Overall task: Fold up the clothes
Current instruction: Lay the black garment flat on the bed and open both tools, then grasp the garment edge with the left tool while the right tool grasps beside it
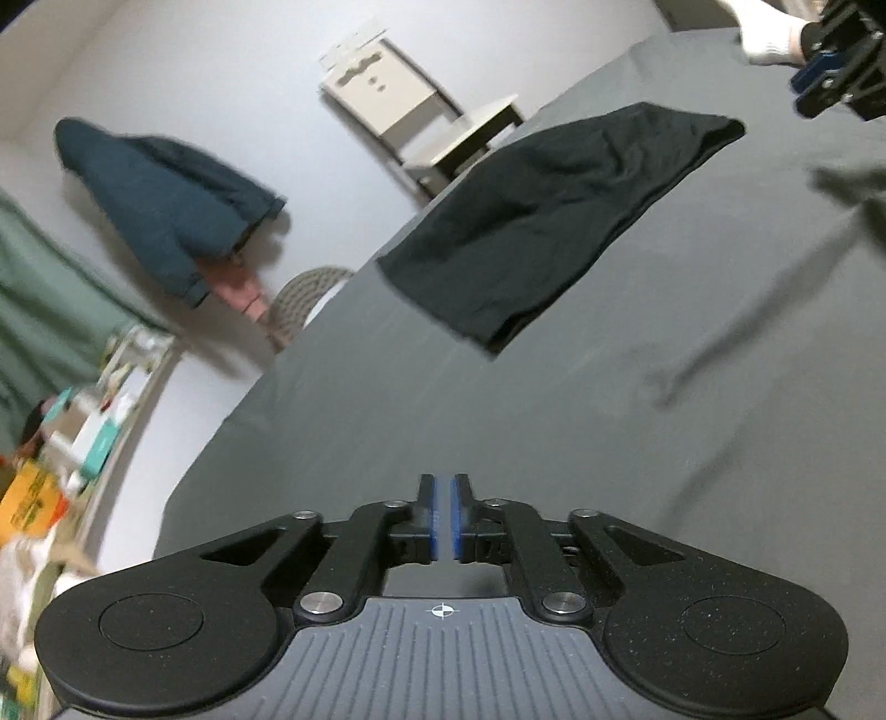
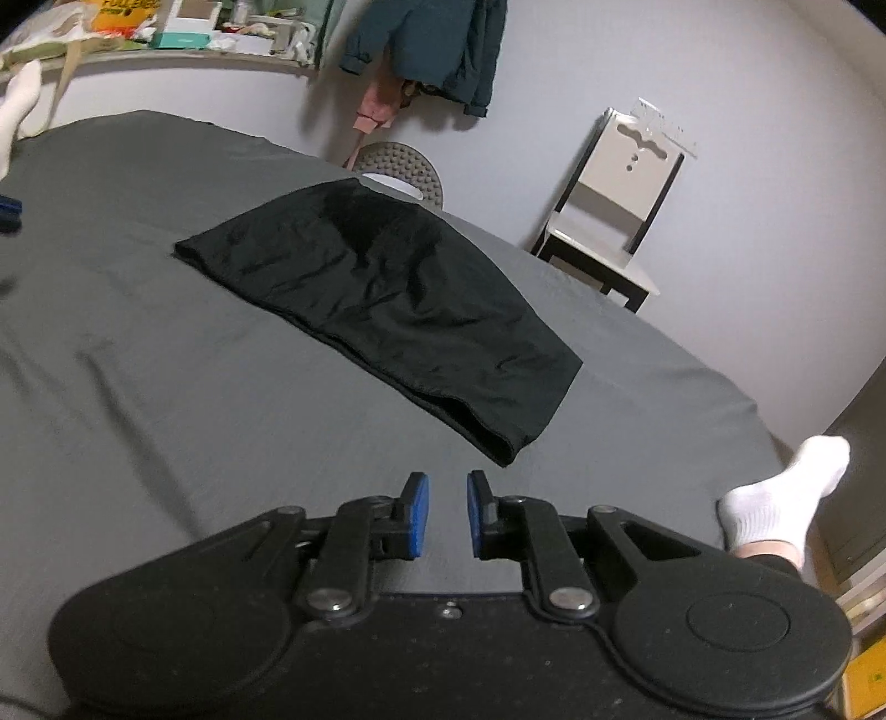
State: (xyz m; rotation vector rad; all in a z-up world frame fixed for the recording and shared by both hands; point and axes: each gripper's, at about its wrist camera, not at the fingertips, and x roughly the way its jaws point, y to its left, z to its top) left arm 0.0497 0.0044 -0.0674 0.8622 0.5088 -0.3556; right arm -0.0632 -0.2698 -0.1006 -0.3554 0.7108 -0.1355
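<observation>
A folded black garment (image 1: 559, 221) (image 2: 387, 299) lies flat on the grey bed sheet (image 1: 609, 415) (image 2: 166, 387), ahead of both grippers. My left gripper (image 1: 443, 487) hovers over bare sheet well short of the garment, its blue pads nearly touching with nothing between them. My right gripper (image 2: 447, 487) hangs just short of the garment's near corner, its blue pads a small gap apart and empty. The right gripper (image 1: 819, 94) also shows at the top right of the left wrist view.
A person's feet in white socks (image 2: 775, 498) (image 1: 769, 33) rest on the bed. A white chair (image 2: 614, 205) (image 1: 432, 116) stands by the wall. A dark jacket (image 1: 166, 205) (image 2: 432, 44) hangs on the wall. A cluttered shelf (image 2: 166, 33) runs along one side.
</observation>
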